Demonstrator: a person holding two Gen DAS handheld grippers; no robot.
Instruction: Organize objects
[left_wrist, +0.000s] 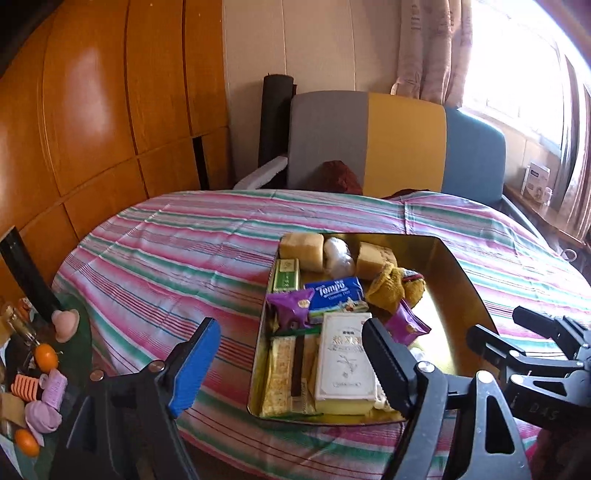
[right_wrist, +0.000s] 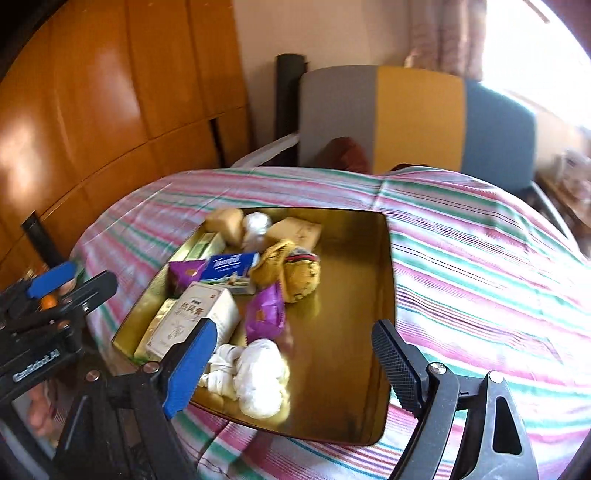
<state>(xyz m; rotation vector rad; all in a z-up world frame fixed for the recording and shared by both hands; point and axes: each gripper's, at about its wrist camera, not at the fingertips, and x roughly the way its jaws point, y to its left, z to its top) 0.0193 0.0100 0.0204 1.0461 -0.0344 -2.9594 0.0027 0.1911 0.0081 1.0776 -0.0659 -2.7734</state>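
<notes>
Two purple snack packets (left_wrist: 291, 308) in gold tray (right_wrist: 354, 369); two tan blocks (left_wrist: 301, 251); one blue tissue pack (left_wrist: 338, 297); one white box (left_wrist: 345, 363); one white cloth bundle (right_wrist: 255, 373) near tray's front edge; tray on striped tablecloth (left_wrist: 166, 251); wood panelling (left_wrist: 92, 110), tricolour chair (left_wrist: 402, 140) behind; left gripper (left_wrist: 290, 365) jaws wide, empty, above tray; right gripper (right_wrist: 291, 363) jaws wide, holding nothing, over bundle.

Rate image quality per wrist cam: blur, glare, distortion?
Left wrist: mostly sharp, the Tempo pack print is readable; window blown out at upper right; heavy fisheye bowing of the wardrobe. Right wrist: motion blur across the gold tray and its contents, box text soft; window overexposed; tray floor mirrors glare.
</notes>
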